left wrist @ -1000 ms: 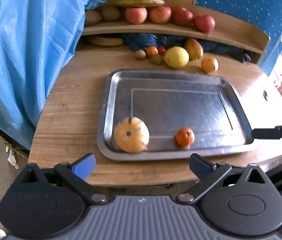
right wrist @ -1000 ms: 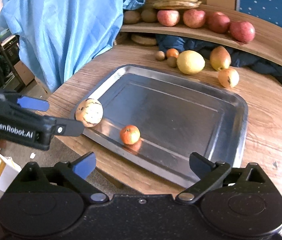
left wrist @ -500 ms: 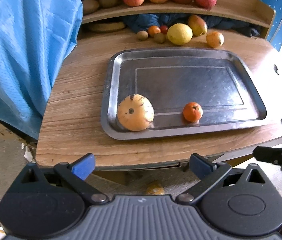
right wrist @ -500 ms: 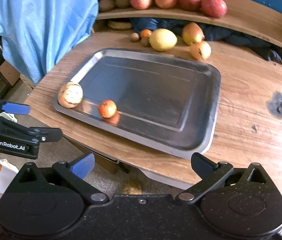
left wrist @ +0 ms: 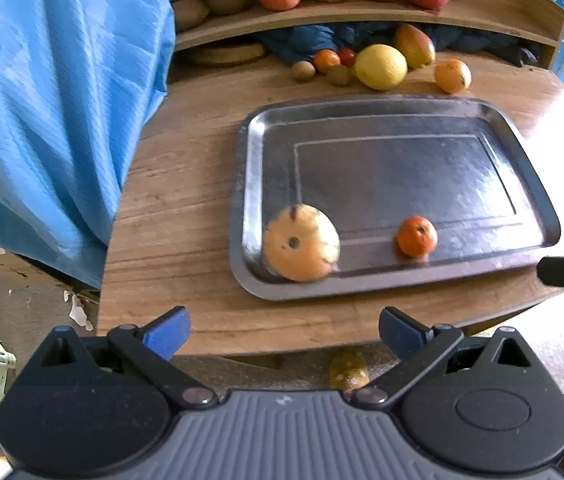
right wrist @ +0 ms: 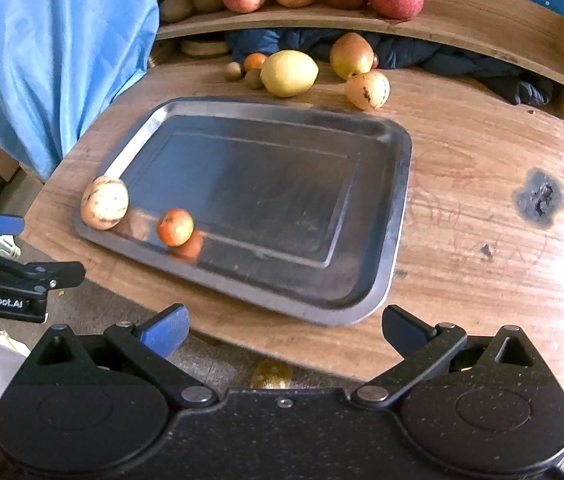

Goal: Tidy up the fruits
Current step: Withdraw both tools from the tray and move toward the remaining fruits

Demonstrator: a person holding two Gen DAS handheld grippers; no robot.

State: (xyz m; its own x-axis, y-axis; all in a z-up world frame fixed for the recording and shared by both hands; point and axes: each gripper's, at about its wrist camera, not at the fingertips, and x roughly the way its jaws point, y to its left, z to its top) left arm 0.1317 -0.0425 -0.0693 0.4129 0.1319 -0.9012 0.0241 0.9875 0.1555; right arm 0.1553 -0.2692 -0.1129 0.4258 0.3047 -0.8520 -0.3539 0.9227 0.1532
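Step in hand, as judged: between picks, tray part-filled. Both claws are held off the near desk edge, nothing gripped. Left claw [left wrist: 279,330] is spread apart, empty; right claw [right wrist: 284,330] likewise apart and empty.

Tray [right wrist: 400,184] is set mid-desk. 2 fruits lie in it along the near rim: a big yellow-orange fruit [left wrist: 301,242] at near-left corner, a small orange [left wrist: 416,236] to its right, apart from it. Both are near the left claw, ahead of it.

Loose fruits are seen far of the tray: lemon [right wrist: 289,73], mango [right wrist: 351,55], spotted yellow fruit [right wrist: 367,89], plus small ones. These are well apart from both claws.

Next move prob calls for a long fwd reach over the tray to a far fruit, claw kept wide.
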